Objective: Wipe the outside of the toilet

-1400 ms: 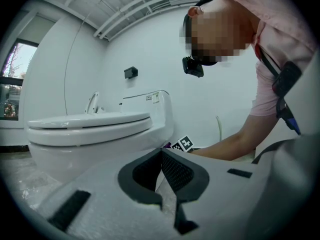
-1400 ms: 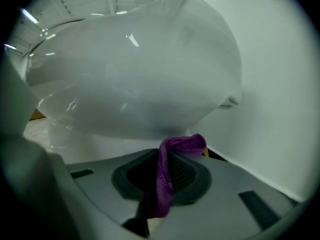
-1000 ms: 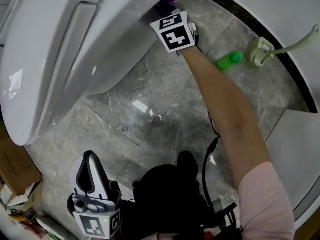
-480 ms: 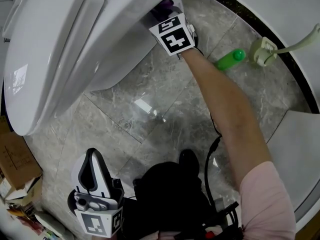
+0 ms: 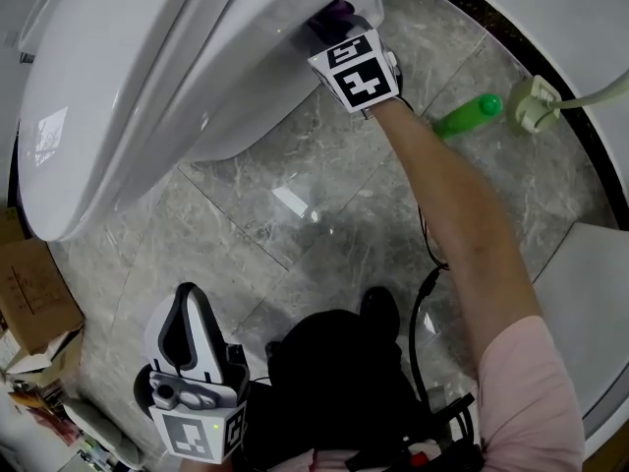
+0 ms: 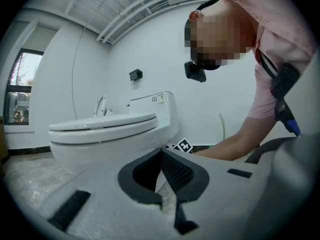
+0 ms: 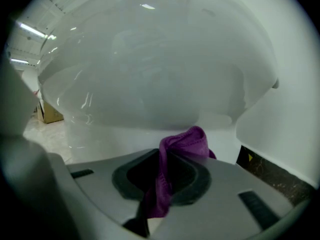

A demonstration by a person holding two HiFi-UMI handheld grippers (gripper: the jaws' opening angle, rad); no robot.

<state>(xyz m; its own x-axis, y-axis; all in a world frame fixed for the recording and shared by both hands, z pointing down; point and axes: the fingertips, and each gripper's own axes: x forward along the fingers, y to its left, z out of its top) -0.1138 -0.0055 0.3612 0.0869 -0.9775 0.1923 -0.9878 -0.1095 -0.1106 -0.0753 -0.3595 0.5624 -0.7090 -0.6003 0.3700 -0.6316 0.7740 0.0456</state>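
Right gripper (image 7: pixel 164 156): we're pinching the cloth (image 7: pixel 186 143) by the toilet (image 5: pixel 147 87), 12 o'clock.
Left gripper (image 6: pixel 161 156): we're holding it closed, empty, 7 o'clock.

White toilet (image 5: pixel 147 87) is sitting lid-down. Purple cloth (image 7: pixel 185 144) is bunching between the jaws of the right gripper (image 7: pixel 165 159), seemingly pressing against the bowl's underside.

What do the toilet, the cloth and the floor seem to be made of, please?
Toilet: likely glazed white ceramic; glossy, with sharp light reflections.
Cloth: soft purple fabric, matte; it folds and bunches.
Floor: polished grey tile, stone or stone-look; veining, joint lines, glare.
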